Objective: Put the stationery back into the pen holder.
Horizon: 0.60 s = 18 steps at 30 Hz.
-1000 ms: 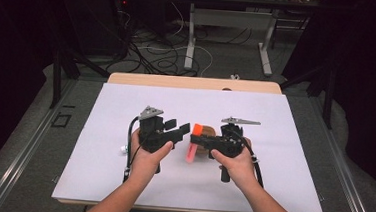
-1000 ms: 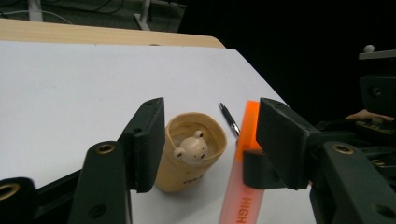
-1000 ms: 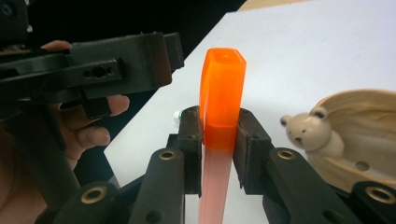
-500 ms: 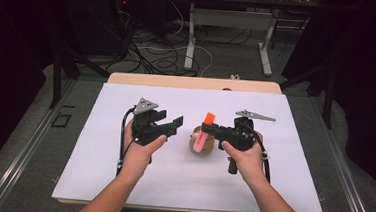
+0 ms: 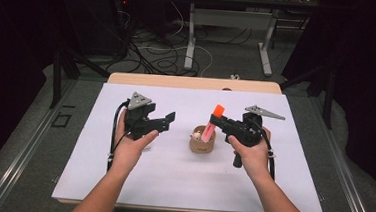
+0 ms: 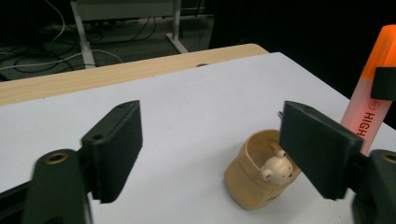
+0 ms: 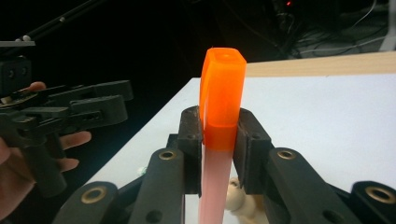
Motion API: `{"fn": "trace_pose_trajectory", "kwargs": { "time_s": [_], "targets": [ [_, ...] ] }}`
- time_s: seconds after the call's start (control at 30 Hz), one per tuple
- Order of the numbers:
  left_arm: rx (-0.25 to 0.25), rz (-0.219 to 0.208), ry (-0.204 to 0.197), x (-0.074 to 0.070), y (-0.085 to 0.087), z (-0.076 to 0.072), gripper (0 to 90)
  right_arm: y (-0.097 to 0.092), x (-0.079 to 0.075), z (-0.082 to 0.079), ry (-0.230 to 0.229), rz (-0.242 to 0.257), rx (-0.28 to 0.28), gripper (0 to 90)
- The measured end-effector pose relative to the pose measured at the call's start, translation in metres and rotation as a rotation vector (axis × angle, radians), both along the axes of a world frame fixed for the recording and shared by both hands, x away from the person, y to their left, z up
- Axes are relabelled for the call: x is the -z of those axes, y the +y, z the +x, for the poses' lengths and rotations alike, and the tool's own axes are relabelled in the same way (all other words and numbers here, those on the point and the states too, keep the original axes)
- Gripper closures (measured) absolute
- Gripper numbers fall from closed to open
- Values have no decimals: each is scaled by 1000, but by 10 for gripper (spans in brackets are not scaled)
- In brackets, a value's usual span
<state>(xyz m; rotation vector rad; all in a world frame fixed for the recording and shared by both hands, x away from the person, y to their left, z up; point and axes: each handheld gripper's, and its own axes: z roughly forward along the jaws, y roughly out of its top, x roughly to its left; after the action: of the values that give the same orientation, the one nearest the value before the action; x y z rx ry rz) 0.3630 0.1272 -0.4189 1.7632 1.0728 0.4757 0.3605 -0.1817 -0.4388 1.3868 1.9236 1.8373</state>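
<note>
jaws of the right gripper (image 5: 218, 121) are clamping the orange highlighter (image 5: 213, 119) just below its cap, holding it tilted over the bear-faced wooden cup (image 5: 202, 141), while the left gripper (image 5: 167, 120), empty, having just been opening wide, is waiting beside the cup.

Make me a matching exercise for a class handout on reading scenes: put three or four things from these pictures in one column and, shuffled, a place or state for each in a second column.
Things:
1. highlighter
2. wooden cup
3. left tool
4. bear figure

Places or states:
A. jaws apart, nothing between them
B. standing on the white table cover
C. clamped in the right tool, orange cap up
D. sitting inside the cup

Right pairs: 1-C, 2-B, 3-A, 4-D
</note>
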Motion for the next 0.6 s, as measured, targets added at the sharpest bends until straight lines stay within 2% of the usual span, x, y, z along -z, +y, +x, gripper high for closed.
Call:
{"fn": "trace_pose_trajectory", "kwargs": {
  "time_s": [0.17,0.2,0.27,0.33,0.47,0.6],
  "targets": [
    [-25,-14,5,2,4,3,154,-2,3,5,-29,-22,32,747],
    [-29,-14,4,2,5,3,142,-2,3,6,-19,-32,34,747],
    [-37,-18,9,3,7,5,96,-2,6,8,-40,-34,44,748],
    [-41,-19,18,3,10,6,68,-1,7,9,-42,-45,53,748],
    [-52,-24,27,6,13,8,47,0,11,12,-49,-77,56,748],
    [-64,-21,46,9,17,11,34,5,14,17,-85,-116,65,747]
  ]
}}
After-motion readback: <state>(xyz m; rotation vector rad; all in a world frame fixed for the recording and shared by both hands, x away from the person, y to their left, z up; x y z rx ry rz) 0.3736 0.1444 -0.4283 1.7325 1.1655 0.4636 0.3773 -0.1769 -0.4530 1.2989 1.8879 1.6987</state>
